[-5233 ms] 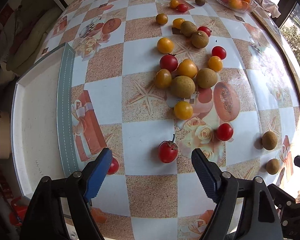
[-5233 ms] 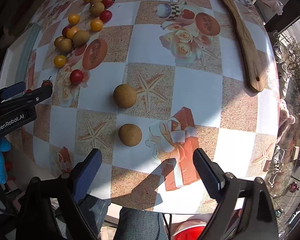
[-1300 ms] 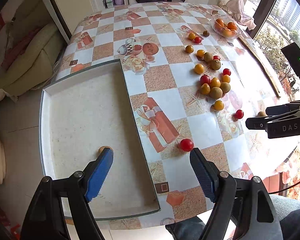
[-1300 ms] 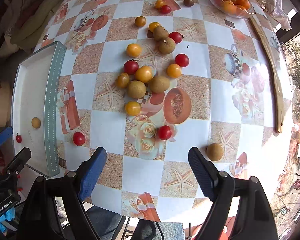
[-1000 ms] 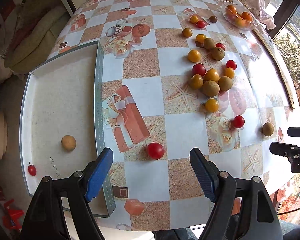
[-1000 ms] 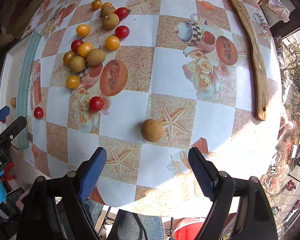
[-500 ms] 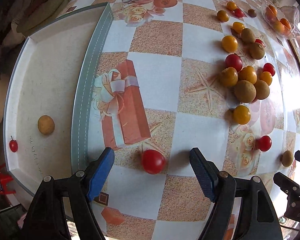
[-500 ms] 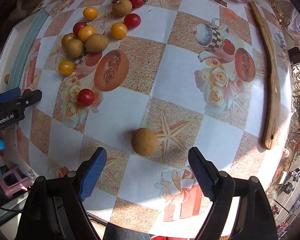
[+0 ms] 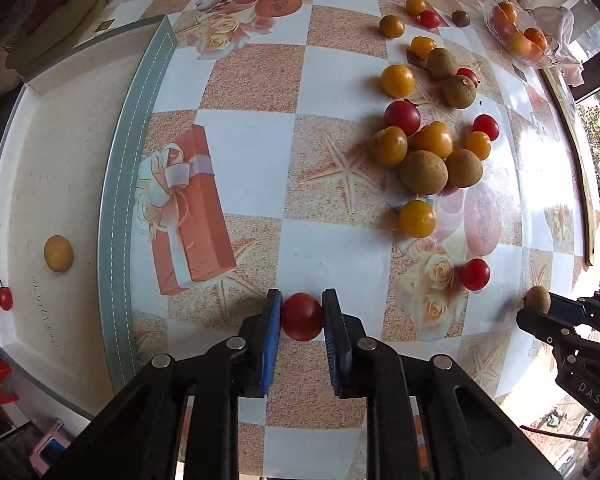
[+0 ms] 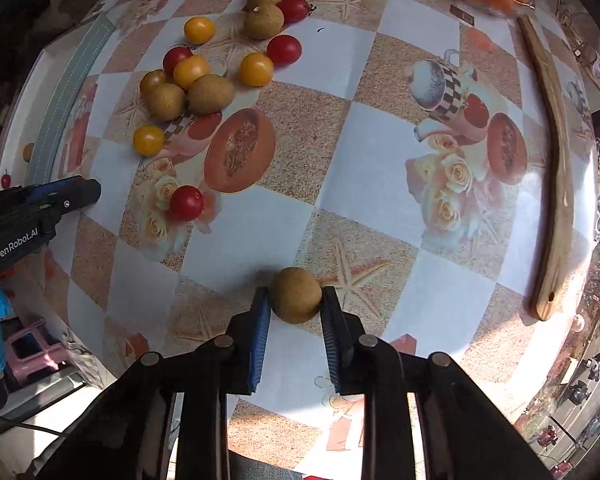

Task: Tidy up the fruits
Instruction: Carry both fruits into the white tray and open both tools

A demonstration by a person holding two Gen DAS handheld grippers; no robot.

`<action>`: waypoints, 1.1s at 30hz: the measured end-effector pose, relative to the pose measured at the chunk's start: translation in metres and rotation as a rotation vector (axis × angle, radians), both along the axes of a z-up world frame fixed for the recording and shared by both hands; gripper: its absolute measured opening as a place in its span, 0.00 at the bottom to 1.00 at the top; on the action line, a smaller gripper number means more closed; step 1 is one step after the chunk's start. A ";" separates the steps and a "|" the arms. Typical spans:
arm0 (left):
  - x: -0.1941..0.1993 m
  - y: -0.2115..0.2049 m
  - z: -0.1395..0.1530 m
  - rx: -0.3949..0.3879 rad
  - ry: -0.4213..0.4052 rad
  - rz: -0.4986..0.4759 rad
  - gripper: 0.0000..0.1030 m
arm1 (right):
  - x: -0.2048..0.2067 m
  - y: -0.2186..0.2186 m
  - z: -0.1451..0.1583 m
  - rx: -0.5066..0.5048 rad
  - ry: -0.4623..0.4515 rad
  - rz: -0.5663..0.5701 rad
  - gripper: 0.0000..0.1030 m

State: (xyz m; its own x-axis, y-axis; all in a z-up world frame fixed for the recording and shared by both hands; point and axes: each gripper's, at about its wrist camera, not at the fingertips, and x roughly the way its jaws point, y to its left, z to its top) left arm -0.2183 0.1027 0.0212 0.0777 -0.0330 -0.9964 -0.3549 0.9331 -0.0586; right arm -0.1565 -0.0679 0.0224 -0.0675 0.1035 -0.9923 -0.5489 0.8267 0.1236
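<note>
My left gripper (image 9: 301, 312) is shut on a red tomato (image 9: 302, 316) at table level, just right of the white tray (image 9: 116, 208). The tray holds a brown fruit (image 9: 59, 253) and a small red tomato (image 9: 4, 298). My right gripper (image 10: 295, 300) is shut on a brown round fruit (image 10: 295, 294) near the table's front edge; it also shows in the left wrist view (image 9: 537, 299). A cluster of red, yellow and brown fruits (image 9: 424, 152) lies on the table farther back. One red tomato (image 10: 186, 202) lies apart.
A glass bowl of oranges (image 9: 518, 38) stands at the far right corner. A long wooden piece (image 10: 554, 168) lies along the table's right edge. The left gripper's body (image 10: 32, 216) reaches in at the left of the right wrist view.
Both grippers have come down and closed: the left onto the red tomato beside the tray, the right onto the brown fruit. Both were open half a second ago.
</note>
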 end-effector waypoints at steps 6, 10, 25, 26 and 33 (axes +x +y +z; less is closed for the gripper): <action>-0.001 -0.016 0.027 0.001 -0.019 0.003 0.21 | 0.009 -0.017 0.016 0.081 0.027 -0.053 0.27; -0.009 -0.018 0.055 0.007 -0.057 0.022 0.21 | 0.016 -0.025 0.028 0.100 0.033 -0.067 0.27; -0.070 0.071 0.086 0.044 -0.154 0.102 0.21 | 0.008 0.047 0.048 0.148 -0.003 0.014 0.27; -0.072 0.079 0.086 0.044 -0.158 0.105 0.21 | 0.006 0.057 0.049 0.148 -0.009 0.024 0.27; -0.089 0.141 0.087 0.069 -0.160 0.096 0.21 | -0.006 0.126 0.056 0.153 -0.020 0.050 0.27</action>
